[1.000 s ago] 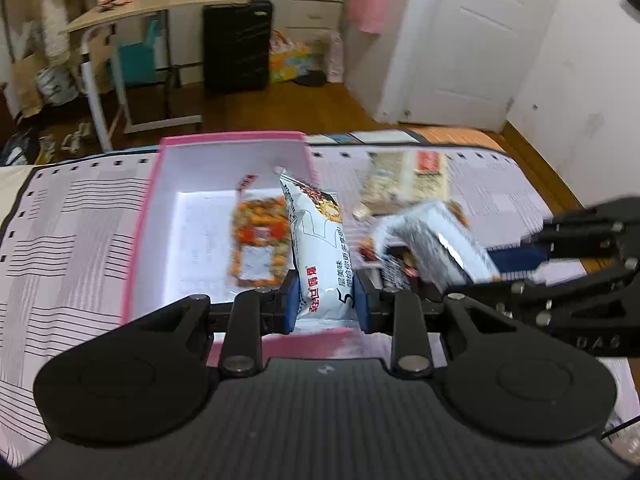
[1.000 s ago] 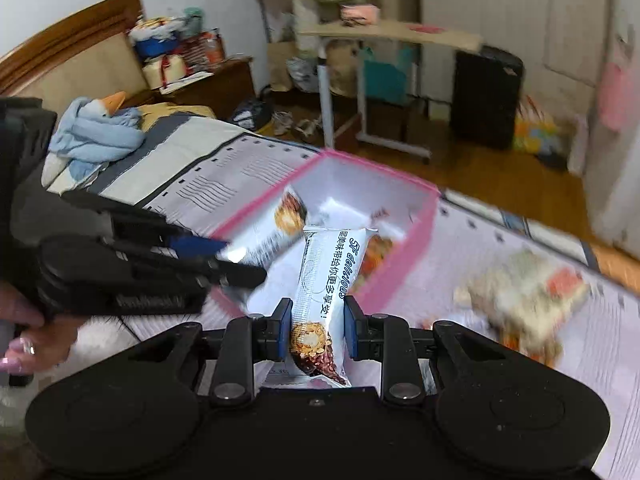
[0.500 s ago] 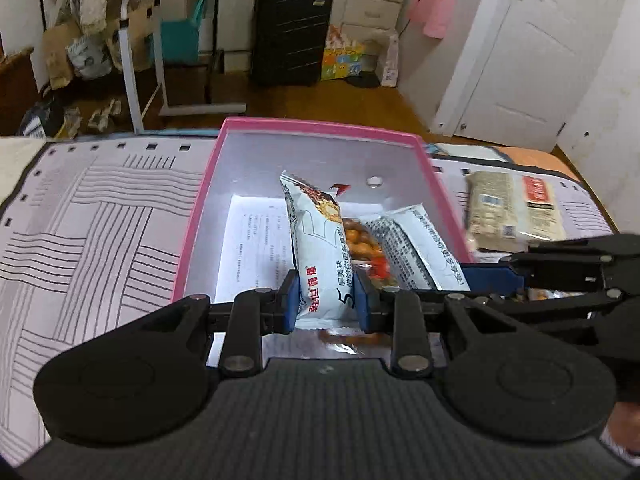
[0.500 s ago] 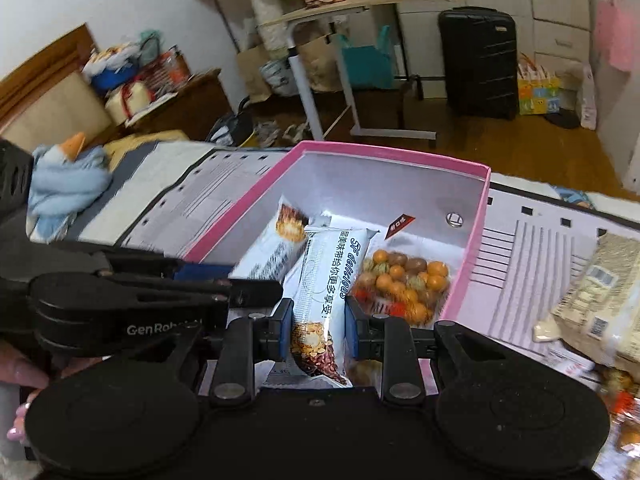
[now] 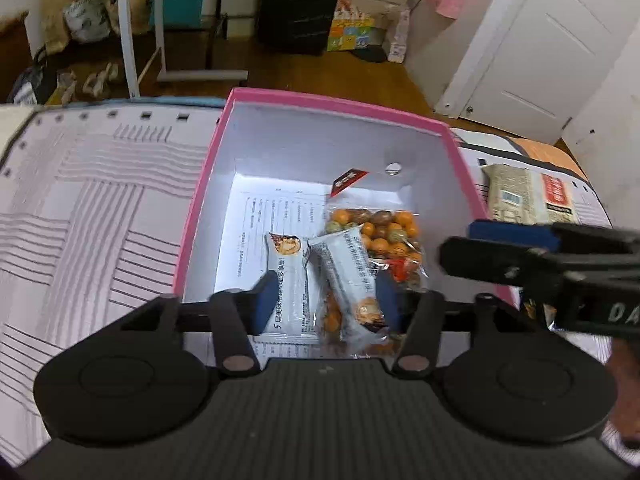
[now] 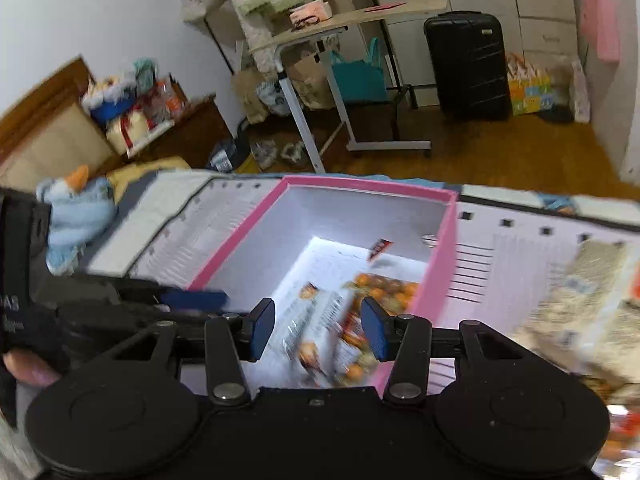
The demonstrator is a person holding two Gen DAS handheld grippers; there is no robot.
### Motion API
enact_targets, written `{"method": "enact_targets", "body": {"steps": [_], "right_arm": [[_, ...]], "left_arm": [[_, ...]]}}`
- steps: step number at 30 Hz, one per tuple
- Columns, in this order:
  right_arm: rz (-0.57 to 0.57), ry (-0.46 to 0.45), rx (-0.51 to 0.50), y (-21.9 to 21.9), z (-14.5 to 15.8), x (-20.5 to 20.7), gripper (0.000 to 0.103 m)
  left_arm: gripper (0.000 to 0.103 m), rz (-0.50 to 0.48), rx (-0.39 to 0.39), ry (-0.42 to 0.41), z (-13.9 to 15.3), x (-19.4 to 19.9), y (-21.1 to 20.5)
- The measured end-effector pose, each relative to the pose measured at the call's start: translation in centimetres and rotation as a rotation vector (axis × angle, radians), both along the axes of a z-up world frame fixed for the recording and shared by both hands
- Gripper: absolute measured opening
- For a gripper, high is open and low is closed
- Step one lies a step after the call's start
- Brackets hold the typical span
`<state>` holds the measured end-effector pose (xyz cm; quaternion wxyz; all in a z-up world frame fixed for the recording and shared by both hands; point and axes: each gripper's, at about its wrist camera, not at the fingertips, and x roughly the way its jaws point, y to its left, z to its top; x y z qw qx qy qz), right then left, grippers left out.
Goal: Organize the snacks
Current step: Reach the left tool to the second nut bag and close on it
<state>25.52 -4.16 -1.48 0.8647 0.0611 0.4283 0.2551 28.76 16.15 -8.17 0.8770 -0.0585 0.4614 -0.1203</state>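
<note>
A pink box (image 5: 320, 98) with white walls sits on the bed. On its floor lie a bag of orange coated nuts (image 5: 384, 228) and two white snack bars, one (image 5: 290, 280) on the left and one (image 5: 352, 276) tilted over the bag. My left gripper (image 5: 325, 300) hangs over the box's near end, jaws opening, and the bars lie loose below and between the pads. My right gripper (image 6: 318, 328) also hovers over the box (image 6: 360, 184), jaws opening, pads clear of the blurred bars underneath. Each gripper shows at the edge of the other's view.
A beige snack pack (image 5: 528, 196) lies on the striped bedsheet (image 5: 80, 220) right of the box. A pale blue plush toy (image 6: 76, 208) rests at the bed's far left. Beyond the bed stand a rolling side table (image 6: 340, 28) and a black suitcase (image 5: 300, 4).
Both grippers came down over the box and went from shut on a white bar each to open. The two bars now lie inside the box.
</note>
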Motion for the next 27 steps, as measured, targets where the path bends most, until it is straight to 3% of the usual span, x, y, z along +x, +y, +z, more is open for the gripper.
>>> {"method": "enact_targets", "body": {"steps": [4, 8, 13, 20, 23, 27], "right_arm": [[0.038, 0.014, -0.056, -2.0, 3.8, -2.0, 0.055], [0.045, -0.036, -0.105, -5.2, 7.0, -5.7, 0.058], [-0.027, -0.076, -0.103, -10.5, 7.8, -10.9, 0.059], [-0.110, -0.029, -0.202, -13.6, 7.0, -13.0, 0.067], [-0.120, -0.002, -0.238, -14.2, 5.9, -13.0, 0.068], [-0.119, 0.019, -0.239, -15.3, 4.2, -12.4, 0.080]], "left_arm": [[0.057, -0.039, 0.045, -0.023, 3.1, -2.2, -0.7], [0.059, -0.111, 0.068, -0.083, 6.9, -4.9, -2.1], [0.061, -0.204, 0.035, -0.159, 10.2, -8.3, -4.9], [0.061, -0.337, 0.008, -0.177, 10.8, -9.5, -10.8], [0.060, -0.376, 0.031, -0.146, 9.9, -9.1, -13.8], [0.058, -0.415, 0.012, -0.088, 8.1, -7.9, -17.0]]}}
